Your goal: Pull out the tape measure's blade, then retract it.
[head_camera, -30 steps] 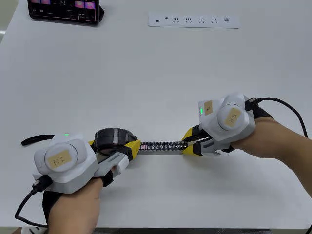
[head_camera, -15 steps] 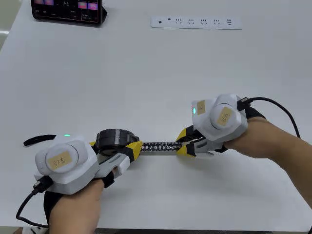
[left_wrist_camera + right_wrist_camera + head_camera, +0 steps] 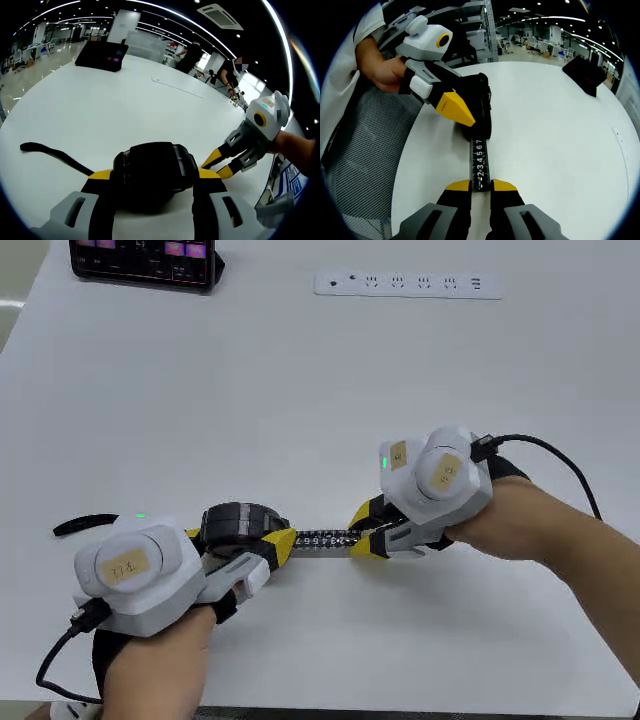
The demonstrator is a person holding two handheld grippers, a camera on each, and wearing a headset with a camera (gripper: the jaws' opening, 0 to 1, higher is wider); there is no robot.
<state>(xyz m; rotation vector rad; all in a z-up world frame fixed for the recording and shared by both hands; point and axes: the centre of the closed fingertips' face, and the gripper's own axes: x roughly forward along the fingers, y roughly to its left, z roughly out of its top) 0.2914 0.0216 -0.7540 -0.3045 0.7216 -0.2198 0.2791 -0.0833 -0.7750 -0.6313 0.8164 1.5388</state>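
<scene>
Two ends, one line.
My left gripper clamps the round black tape measure case on the white table; my right gripper pinches the dark numbered blade by its tip, its axis running straight to the case.

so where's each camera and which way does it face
Head view: on the headset, looking down at the table; forearms, left hand-held gripper and right hand-held gripper show.
Left gripper view: rides the left one, looking along its jaws over the tape measure toward the right one.
Right gripper view: faces back along the blade to the left one.
Shared: both gripper views show the tape measure, from opposite ends.
</scene>
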